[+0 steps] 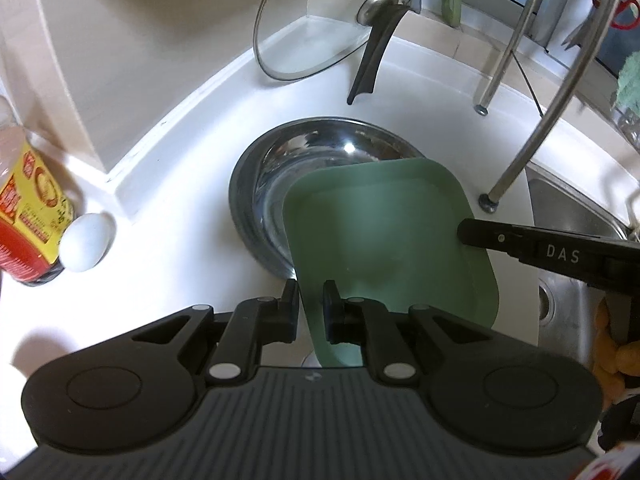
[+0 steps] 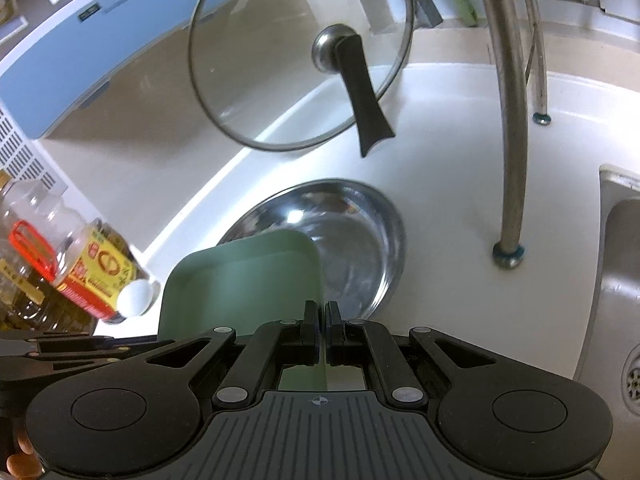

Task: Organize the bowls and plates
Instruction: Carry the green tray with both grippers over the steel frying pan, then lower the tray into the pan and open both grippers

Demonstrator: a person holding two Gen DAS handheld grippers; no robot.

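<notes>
A green square plate [image 1: 384, 232] hangs tilted over a wide steel bowl [image 1: 304, 160] that sits on the white counter. My left gripper [image 1: 311, 300] is shut on the plate's near edge. From the right, my right gripper [image 1: 466, 233] pinches the plate's side edge. In the right wrist view the same green plate [image 2: 240, 280] covers the left part of the steel bowl [image 2: 352, 232], and my right gripper [image 2: 323, 320] is shut on the plate's thin rim. The left gripper [image 2: 80, 348] shows at the lower left, behind the plate.
A glass pot lid [image 1: 320, 24] with a black handle leans against the back wall. An oil bottle [image 1: 28, 208] and a white egg [image 1: 86, 246] stand at the left. Metal rack legs [image 1: 520, 148] rise to the right, beside a steel sink [image 1: 572, 208].
</notes>
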